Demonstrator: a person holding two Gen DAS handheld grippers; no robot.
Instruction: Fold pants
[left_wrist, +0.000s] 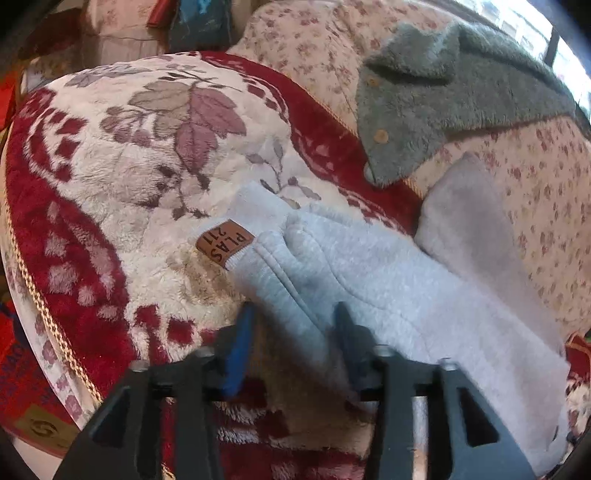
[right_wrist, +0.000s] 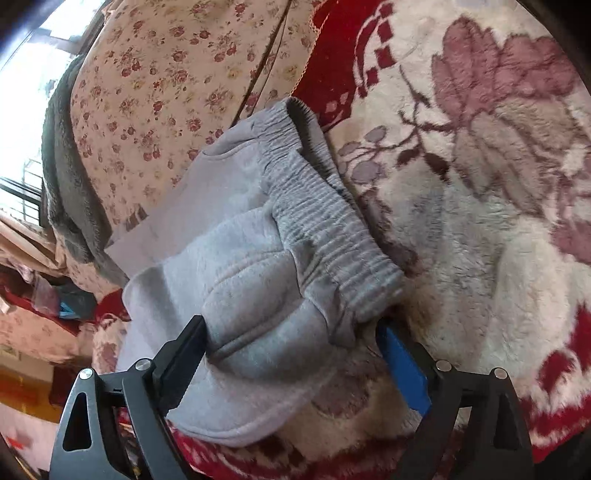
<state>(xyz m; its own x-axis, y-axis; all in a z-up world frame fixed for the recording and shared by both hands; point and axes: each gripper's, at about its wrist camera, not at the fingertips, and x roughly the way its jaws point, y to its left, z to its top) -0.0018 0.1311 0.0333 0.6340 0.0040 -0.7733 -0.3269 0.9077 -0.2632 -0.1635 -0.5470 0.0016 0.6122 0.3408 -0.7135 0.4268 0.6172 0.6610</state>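
Observation:
The light grey fleece pants (left_wrist: 369, 280) lie on a red and white floral blanket (left_wrist: 122, 177). A brown tag (left_wrist: 225, 240) marks the leg cuff in the left wrist view. My left gripper (left_wrist: 295, 314) is open, its fingers either side of the pant leg edge. In the right wrist view the pants (right_wrist: 251, 280) are bunched with the ribbed waistband (right_wrist: 325, 229) on the right. My right gripper (right_wrist: 291, 325) is open wide, its fingers straddling the folded fabric near the waistband.
A grey-green fuzzy garment (left_wrist: 436, 96) with wooden buttons lies on a flowered quilt (left_wrist: 535, 206) beyond the pants. The quilt (right_wrist: 166, 81) and a window (right_wrist: 26, 74) show in the right wrist view. The blanket's corded edge (left_wrist: 44, 306) runs at left.

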